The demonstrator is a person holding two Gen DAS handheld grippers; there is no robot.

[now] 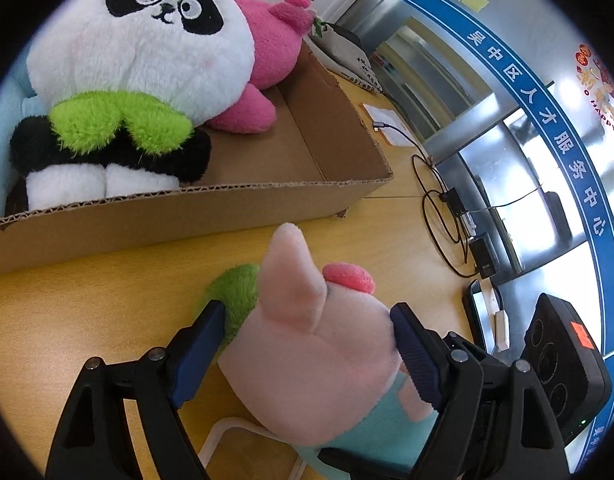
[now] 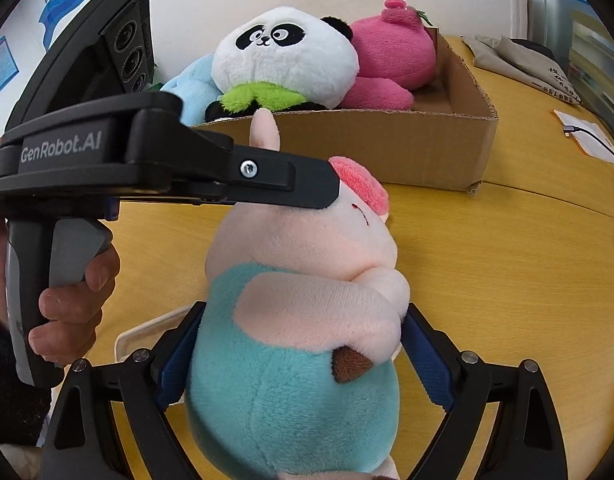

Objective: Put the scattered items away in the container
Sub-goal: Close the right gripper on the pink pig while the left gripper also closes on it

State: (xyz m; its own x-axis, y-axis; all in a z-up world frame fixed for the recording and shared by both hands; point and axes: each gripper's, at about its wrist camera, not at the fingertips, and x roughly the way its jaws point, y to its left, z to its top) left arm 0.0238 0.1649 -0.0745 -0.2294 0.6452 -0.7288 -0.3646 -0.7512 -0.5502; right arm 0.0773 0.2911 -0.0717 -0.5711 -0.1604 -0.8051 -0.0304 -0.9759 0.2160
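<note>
Here I have the pale pink plush pig in a turquoise shirt (image 2: 303, 300) caught between both tools at once, hanging just above the yellow wooden table (image 2: 507, 264). My right gripper (image 2: 303, 360) has its blue ribbed pads pressed into the turquoise belly from either side, so it is clamped on the body. My left gripper (image 1: 307, 344) is closed across the head, one pad against the cheek and the other sinking into a tuft of green fur; in the right view its black finger lies level across the pig's face.

I judge the toy light, soft and squashy: the pile dents under the pads, nothing can break, and the risk is only that it squirms or rolls out of a shallow pinch. The thick belly is the surest hold; the ear and snout would just fold.

My left hand (image 2: 73, 304) wraps the grey handle, fingers curled round the trigger, tool held roughly level and pointing across in front of the right one. The right tool aims forward and slightly down.

Ahead of both sets of fingers sits the open brown cardboard box (image 1: 267, 200), holding a white and black panda plush with a green collar (image 1: 139, 68), a bright pink plush (image 1: 271, 52) and a light blue plush (image 2: 191, 88). Free floor remains at the box's right end, beyond the right finger
</note>
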